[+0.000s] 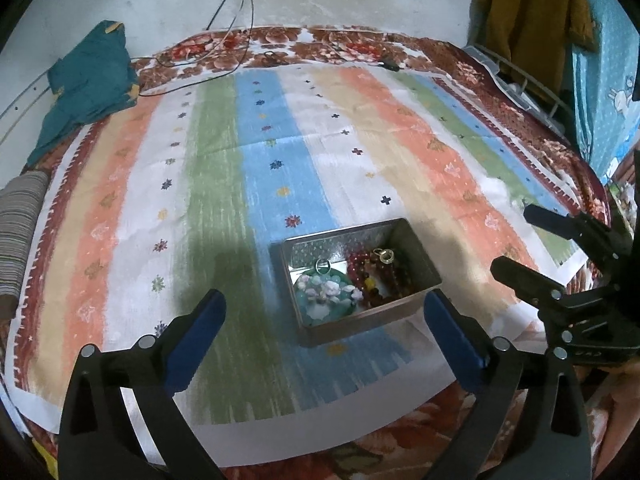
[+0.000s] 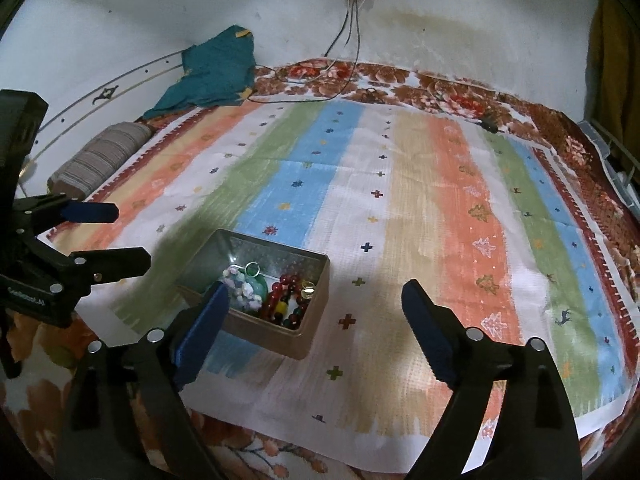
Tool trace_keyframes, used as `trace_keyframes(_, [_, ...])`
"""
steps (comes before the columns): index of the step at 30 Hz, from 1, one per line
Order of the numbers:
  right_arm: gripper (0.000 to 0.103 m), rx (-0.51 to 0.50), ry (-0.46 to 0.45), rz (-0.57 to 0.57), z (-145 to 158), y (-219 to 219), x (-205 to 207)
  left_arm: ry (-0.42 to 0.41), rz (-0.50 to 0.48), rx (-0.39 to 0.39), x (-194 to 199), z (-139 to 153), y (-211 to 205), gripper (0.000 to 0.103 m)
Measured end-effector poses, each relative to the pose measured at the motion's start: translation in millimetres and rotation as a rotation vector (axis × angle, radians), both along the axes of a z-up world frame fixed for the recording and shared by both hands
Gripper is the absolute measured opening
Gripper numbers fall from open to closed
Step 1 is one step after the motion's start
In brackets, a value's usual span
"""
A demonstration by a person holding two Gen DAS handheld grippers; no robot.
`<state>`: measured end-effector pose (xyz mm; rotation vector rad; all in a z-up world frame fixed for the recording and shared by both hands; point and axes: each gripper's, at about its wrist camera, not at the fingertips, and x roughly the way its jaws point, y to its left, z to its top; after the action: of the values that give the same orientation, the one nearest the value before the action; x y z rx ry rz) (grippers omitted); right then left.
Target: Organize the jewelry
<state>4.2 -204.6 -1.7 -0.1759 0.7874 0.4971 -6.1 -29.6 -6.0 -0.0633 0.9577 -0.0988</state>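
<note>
Both grippers stand open and hold nothing. Under them lies the large striped cloth in green, blue, orange and white point(image 1: 256, 184), spread over a floral bedcover point(image 1: 280, 40). On the cloth rests the rectangular silver metal tin point(image 1: 420, 264), without a lid, and all the jewelry I can see is already inside it. The left gripper with blue pads point(image 1: 326, 324) hangs just before the near edge of the tin; the right gripper with blue pads point(image 2: 316, 320) hangs to the right of it, its left finger in front of the near corner of the tin.

Inside lie the round teal pendant with pale stones point(image 1: 326, 294), the string of dark red beads point(image 1: 366, 272) and, on top of the beads, a small gold ring point(image 1: 385, 256).

No piece seems left on the cloth, so I judge the sorting nearly finished. To end well, draw both grippers back slowly and keep the fingers away from the rim, so the tin does not slide.
</note>
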Motion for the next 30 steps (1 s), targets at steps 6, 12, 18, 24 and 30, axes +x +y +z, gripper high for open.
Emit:
trace_keyframes(6, [0.094,-0.01,-0.008,-0.002,0,-1,-5,-0.012,0.005,0.055,-5,1,-6,0.097])
trace_keyframes(12, [0.094,-0.007,-0.011,-0.003,1,-3,-7,-0.016,0.013,0.066,-6,1,-5,0.097])
trace_keyframes(18, [0.094,0.016,0.011,0.007,1,-6,-7,-0.017,0.008,0.062,-6,2,-5,0.097])
trace_keyframes(24, [0.094,0.03,0.016,-0.002,2,-11,-9,-0.03,0.011,0.05,-9,5,-4,0.097])
trace_keyframes(30, [0.094,0.015,0.015,0.006,1,-9,-11,-0.041,0.029,0.054,-11,6,-3,0.097])
